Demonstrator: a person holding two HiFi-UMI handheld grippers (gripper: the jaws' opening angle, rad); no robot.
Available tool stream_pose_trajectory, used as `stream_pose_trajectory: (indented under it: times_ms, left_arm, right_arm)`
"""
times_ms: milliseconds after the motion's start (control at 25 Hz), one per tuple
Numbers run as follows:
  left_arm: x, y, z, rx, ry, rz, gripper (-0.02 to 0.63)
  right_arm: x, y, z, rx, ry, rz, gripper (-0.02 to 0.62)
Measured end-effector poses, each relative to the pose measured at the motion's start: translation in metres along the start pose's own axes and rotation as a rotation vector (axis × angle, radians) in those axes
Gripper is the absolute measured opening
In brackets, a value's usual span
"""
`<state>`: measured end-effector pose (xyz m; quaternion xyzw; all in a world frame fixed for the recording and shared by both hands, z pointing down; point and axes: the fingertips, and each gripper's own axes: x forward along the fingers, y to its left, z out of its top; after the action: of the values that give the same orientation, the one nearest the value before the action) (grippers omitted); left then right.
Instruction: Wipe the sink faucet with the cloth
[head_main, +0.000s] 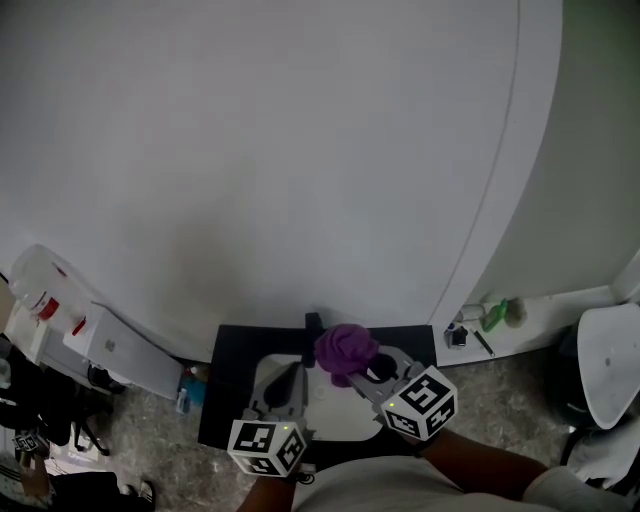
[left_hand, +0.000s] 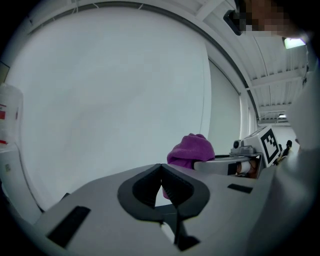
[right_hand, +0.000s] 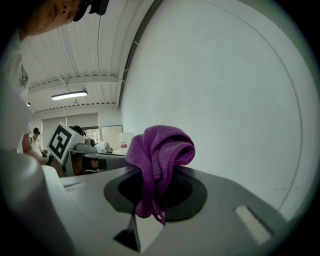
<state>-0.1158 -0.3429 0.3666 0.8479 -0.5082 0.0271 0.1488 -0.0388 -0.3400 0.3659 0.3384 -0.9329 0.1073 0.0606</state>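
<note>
Head view, sink: a black surround (head_main: 226, 400) with a white basin sits low in the frame against a broad white wall (head_main: 300, 150).
Head view, cloth: the purple cloth (head_main: 345, 348) is bunched above the back of the basin, just in front of a small dark post (head_main: 313, 324) on the surround's rear edge. I cannot tell whether that post is the faucet.
Head view, grippers: the right gripper (head_main: 358, 370) has the cloth at its tip. The left gripper (head_main: 290, 378) lies beside it over the basin, apart from the cloth.
Head view, surroundings: a white jug with a red label (head_main: 40, 285) stands far left and a green bottle (head_main: 495, 315) on the ledge to the right.
Left gripper view, fingers: the left gripper (left_hand: 161, 170) has its jaws pressed together with nothing between them. The purple cloth (left_hand: 191, 150) shows beyond them.
Right gripper view, fingers: the right gripper (right_hand: 152, 175) is clamped on the purple cloth (right_hand: 160, 150), which bulges above the jaws and trails below them.
Right gripper view, background: a ceiling light (right_hand: 69, 95) at the upper left.
</note>
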Motion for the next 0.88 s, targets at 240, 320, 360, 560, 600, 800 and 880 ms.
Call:
stream_pose_trajectory:
  times_ms: [240, 320, 360, 560, 600, 800, 880]
  left_arm:
    - [0.003, 0.0047, 0.0034, -0.002, -0.006, 0.012, 0.008]
    - [0.0037, 0.0049, 0.0036, -0.008, -0.003, 0.01, 0.006]
    - [0.0043, 0.0046, 0.0034, -0.012, 0.0, 0.007, 0.006]
    - [0.0044, 0.0029, 0.0023, -0.016, 0.0, -0.002, 0.006]
    - [0.0041, 0.0032, 0.0027, -0.015, -0.002, 0.0, 0.008]
    - [0.0028, 0.0046, 0.003, -0.021, -0.002, 0.002, 0.008]
    - [0.0025, 0.0041, 0.0031, -0.02, -0.002, 0.001, 0.008]
  right_arm:
    - [0.0014, -0.0019, -0.0002, 0.005, 0.004, 0.004, 0.078]
    - [0.0013, -0.0032, 0.0005, -0.001, 0.005, -0.001, 0.078]
    - [0.0016, -0.004, 0.0009, -0.003, 0.005, -0.003, 0.078]
    - [0.0019, -0.0066, -0.0026, 0.009, 0.008, -0.012, 0.078]
    - [0.0018, -0.0069, -0.0028, 0.01, 0.009, -0.012, 0.078]
    - [0.0013, -0.007, -0.0017, 0.013, 0.008, -0.017, 0.078]
    - [0.0017, -0.007, -0.0022, 0.018, 0.009, -0.017, 0.078]
